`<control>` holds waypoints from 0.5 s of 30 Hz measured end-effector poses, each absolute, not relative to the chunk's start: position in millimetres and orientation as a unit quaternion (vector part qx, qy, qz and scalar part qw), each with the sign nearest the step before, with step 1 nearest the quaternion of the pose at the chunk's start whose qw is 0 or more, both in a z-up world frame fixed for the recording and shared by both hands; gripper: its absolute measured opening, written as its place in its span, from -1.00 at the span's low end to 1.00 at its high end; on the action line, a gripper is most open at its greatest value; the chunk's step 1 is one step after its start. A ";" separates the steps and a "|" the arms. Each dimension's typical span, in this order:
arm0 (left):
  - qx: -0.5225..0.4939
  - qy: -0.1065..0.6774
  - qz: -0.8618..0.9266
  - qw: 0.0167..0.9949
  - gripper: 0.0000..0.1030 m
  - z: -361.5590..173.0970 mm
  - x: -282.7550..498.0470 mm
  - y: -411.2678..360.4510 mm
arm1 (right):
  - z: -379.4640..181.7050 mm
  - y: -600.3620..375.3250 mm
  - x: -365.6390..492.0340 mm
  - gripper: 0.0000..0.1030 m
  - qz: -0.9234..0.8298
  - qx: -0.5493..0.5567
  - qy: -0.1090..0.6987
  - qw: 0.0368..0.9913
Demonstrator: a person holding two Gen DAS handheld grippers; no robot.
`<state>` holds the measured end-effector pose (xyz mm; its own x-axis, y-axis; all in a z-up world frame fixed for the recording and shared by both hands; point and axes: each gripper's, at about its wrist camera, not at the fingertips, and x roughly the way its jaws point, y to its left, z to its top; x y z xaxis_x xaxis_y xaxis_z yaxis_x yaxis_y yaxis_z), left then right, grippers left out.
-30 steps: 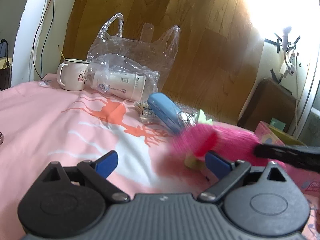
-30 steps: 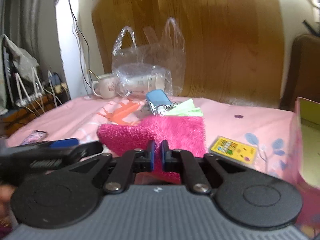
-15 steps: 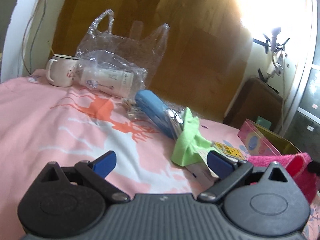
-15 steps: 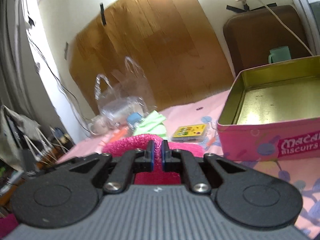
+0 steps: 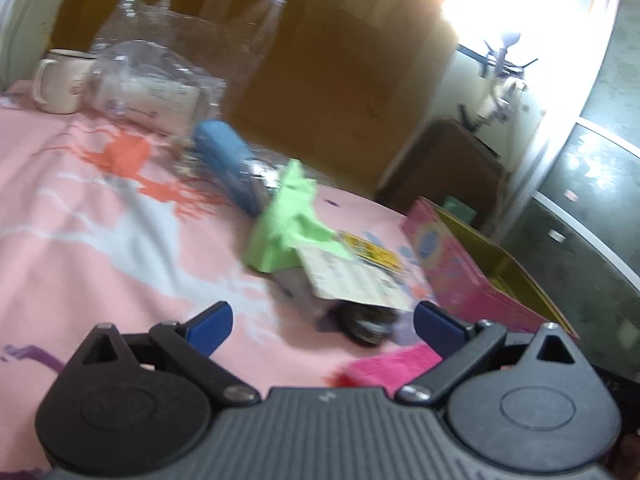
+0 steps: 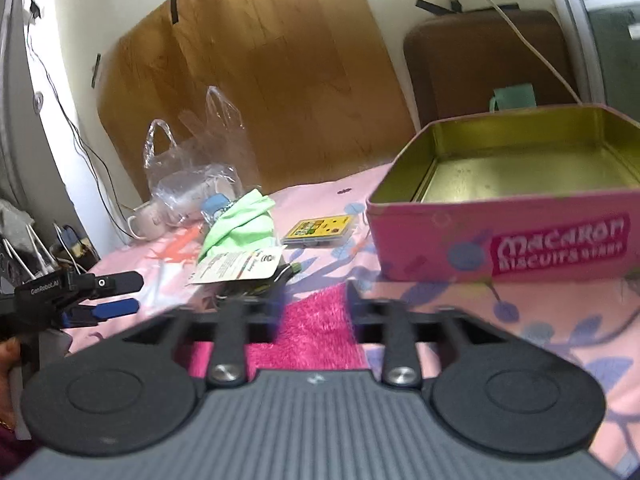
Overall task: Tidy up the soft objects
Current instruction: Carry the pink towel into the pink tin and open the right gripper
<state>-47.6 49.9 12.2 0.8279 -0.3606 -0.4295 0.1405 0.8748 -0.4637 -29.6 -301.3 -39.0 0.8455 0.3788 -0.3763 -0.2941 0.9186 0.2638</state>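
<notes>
**A:** Towel check: where is the pink towel [image 6: 316, 332]?

**B:** On the bedsheet [image 6: 520, 320], just before the tin [image 6: 500, 248], under my right gripper [image 6: 314, 304]. Its jaws look spread, though blurred. My left gripper [image 5: 322, 326] hangs wide and empty.

**A:** And the next step?

**B:** I'd pinch the green cloth [image 6: 240, 224] by a raised fold, clear of the paper tag [image 6: 236, 266].
</notes>
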 end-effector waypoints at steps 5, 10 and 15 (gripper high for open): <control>-0.195 0.273 -0.197 0.921 0.95 23.9 -47.9 25.7 | -45.5 -305.4 -40.7 0.44 0.196 0.084 0.213 0.954; -0.159 0.319 -0.256 0.899 0.91 21.5 -43.4 -12.2 | -68.9 -301.1 -49.4 0.66 0.215 0.045 0.257 0.941; -0.119 0.363 -0.297 0.875 0.04 1.3 -46.3 -50.4 | -85.5 -272.3 -64.7 -0.60 0.251 -0.016 0.252 0.934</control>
